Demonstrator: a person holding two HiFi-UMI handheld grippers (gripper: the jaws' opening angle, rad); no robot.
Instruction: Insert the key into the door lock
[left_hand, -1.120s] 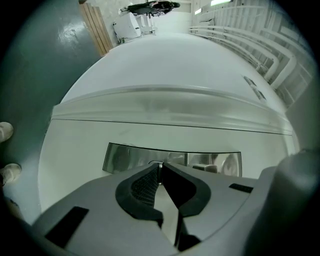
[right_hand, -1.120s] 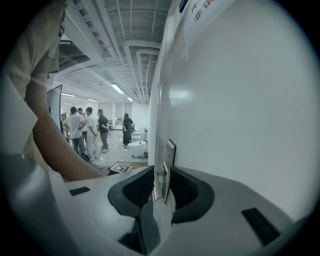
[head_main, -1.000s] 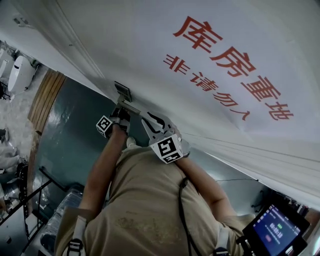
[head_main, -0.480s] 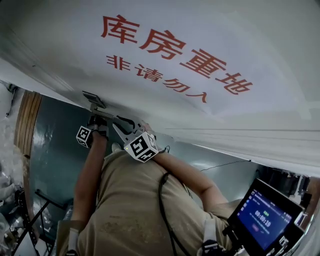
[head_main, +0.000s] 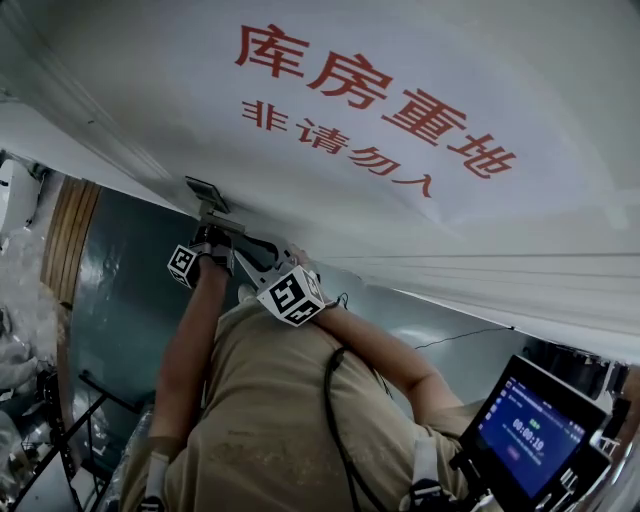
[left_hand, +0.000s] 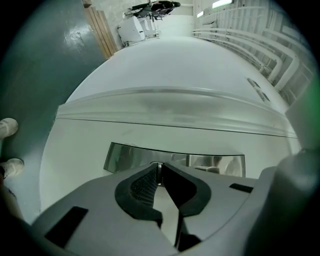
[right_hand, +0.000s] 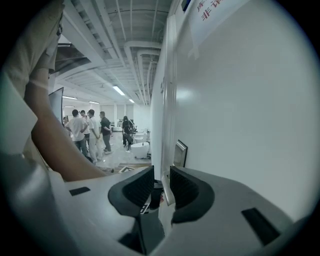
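A steel lock plate (left_hand: 175, 159) sits on the white door (left_hand: 190, 75). My left gripper (left_hand: 160, 167) is shut on a thin metal key (left_hand: 159, 171), whose tip is at the plate. In the head view the left gripper (head_main: 213, 233) sits just under the lock plate (head_main: 206, 190). My right gripper (right_hand: 161, 172) has its jaws close together, with the silver door handle (right_hand: 167, 189) between them and against the right pad. The lock plate (right_hand: 180, 152) is just beyond. The right gripper (head_main: 245, 247) reaches the handle (head_main: 225, 220) from the right in the head view.
The door carries a white sign with red characters (head_main: 375, 110). A tablet screen (head_main: 535, 425) hangs at the person's lower right. Several people (right_hand: 90, 130) stand far off in the hall. The person's shoes (left_hand: 7, 127) rest on the dark green floor (left_hand: 40, 75).
The head camera has swung, so the door and sign sit differently in the picture. Both grippers stay at the lock plate and handle with the same grips.
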